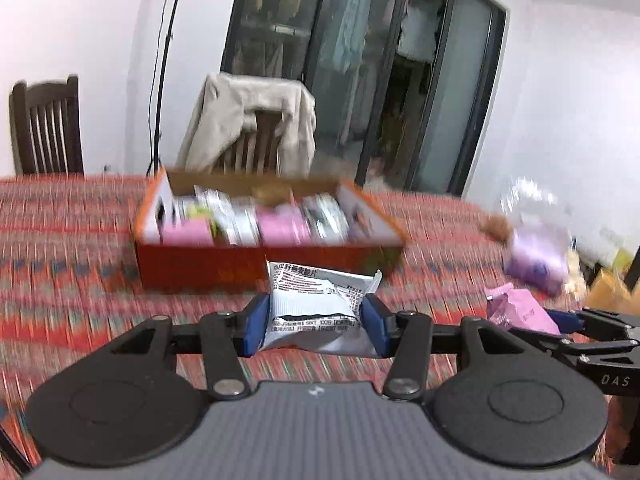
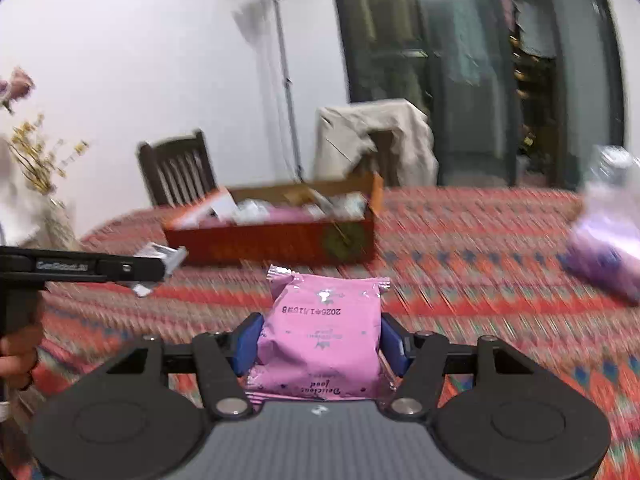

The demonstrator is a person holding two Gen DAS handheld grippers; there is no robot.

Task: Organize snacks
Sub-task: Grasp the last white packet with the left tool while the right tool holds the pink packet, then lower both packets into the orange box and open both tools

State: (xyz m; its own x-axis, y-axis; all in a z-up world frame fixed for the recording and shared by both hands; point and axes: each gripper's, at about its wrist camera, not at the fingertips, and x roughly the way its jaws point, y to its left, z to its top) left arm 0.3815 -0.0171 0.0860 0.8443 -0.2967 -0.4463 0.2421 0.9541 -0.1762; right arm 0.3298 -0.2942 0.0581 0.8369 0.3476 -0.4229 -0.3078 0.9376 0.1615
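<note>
Red-orange patterned tablecloth (image 1: 60, 240) covers the table, motion-blurred in both views. Cardboard snack box (image 1: 264, 256) sits at 12 o'clock from both grippers, open top, already partly filled with pink and white packets in rows. Clear plastic bag (image 1: 536, 240) with purple contents lies at 2 o'clock in the left view, well apart from the box. Left gripper (image 1: 316, 320) is clamped on a white snack packet (image 1: 320, 300), blue pads pressing both sides, packet clear of the cloth. Right gripper (image 2: 320, 344) is clamped on a pink snack packet (image 2: 320, 328) the same way, sealed end forward. Both packets look light, soft, air-puffed foil: slippery film, crushable contents likely. The mid-body grip across the width is right; squeezing harder risks popping or crumbling, and gripping the crimped end would let it swing. White packet already shows creasing at the pads. Next call, judged: carry both to the box and slot each beside its matching colour, releasing low so they don't tip.
</note>
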